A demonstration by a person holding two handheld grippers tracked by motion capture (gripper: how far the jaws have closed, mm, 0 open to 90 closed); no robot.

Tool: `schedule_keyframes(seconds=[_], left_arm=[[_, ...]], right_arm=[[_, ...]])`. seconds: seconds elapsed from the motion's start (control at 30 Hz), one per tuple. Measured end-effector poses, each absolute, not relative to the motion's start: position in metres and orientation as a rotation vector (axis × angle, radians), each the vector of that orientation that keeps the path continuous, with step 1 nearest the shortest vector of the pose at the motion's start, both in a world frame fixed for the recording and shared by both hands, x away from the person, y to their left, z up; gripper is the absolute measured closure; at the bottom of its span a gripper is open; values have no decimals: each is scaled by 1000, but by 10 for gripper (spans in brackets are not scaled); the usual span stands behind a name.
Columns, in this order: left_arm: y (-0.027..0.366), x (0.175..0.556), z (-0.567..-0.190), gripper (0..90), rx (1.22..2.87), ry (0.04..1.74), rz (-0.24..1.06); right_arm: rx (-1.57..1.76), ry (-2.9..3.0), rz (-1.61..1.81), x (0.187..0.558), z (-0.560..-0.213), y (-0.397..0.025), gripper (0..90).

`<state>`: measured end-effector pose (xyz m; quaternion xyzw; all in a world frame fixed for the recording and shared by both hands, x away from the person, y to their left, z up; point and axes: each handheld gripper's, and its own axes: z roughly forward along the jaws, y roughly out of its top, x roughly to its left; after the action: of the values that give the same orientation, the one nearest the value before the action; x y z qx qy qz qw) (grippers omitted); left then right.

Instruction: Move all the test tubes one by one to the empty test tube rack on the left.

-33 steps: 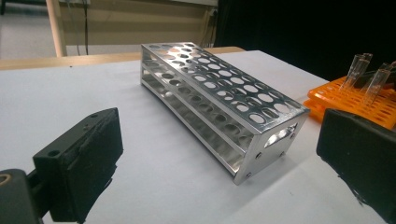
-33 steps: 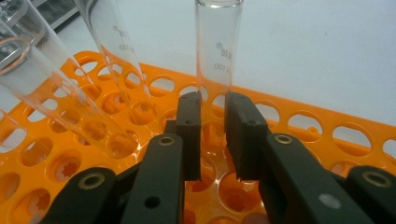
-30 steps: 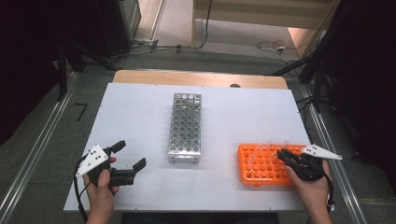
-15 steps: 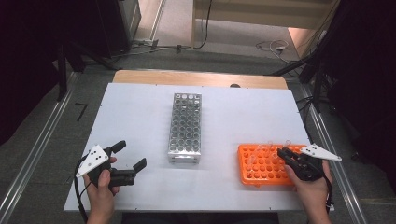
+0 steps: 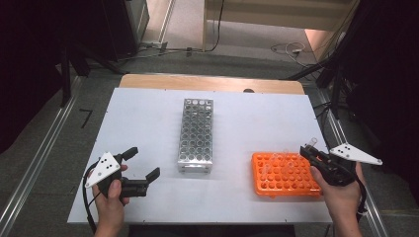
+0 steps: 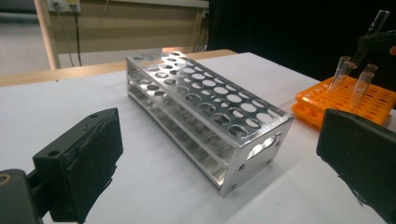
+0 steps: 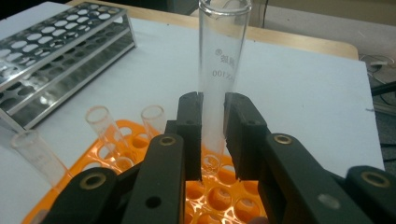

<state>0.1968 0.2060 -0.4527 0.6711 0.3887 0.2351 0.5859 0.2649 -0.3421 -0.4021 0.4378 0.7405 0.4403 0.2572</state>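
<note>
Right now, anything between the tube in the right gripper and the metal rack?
Nothing visible. The right gripper holds a glass test tube upright over the orange rack. Bare white table lies between that and the metal rack. The left gripper sits open on the metal rack's far side, off that path.

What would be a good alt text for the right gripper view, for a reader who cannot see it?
The right gripper holds a clear glass test tube upright between its two black jaws, above an orange rack. Three more tubes lean in that rack at the left, and a metal rack stands behind on the white table.
</note>
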Motion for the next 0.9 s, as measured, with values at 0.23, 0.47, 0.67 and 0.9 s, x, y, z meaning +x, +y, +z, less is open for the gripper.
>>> schedule_keyframes(seconds=[0.23,0.47,0.67,0.9], left_arm=[[198,199,-444,0,1568,874,517],[188,200,-436,0,1579,838,495],[177,203,-429,0,1593,807,471],[161,212,-424,0,1610,770,441]], right_arm=[[1158,2023,1249,261,-381,-334,743],[1070,2096,1332,262,-367,-303,743],[1000,2157,1358,267,-368,-275,743],[929,2238,1396,270,-377,-240,743]])
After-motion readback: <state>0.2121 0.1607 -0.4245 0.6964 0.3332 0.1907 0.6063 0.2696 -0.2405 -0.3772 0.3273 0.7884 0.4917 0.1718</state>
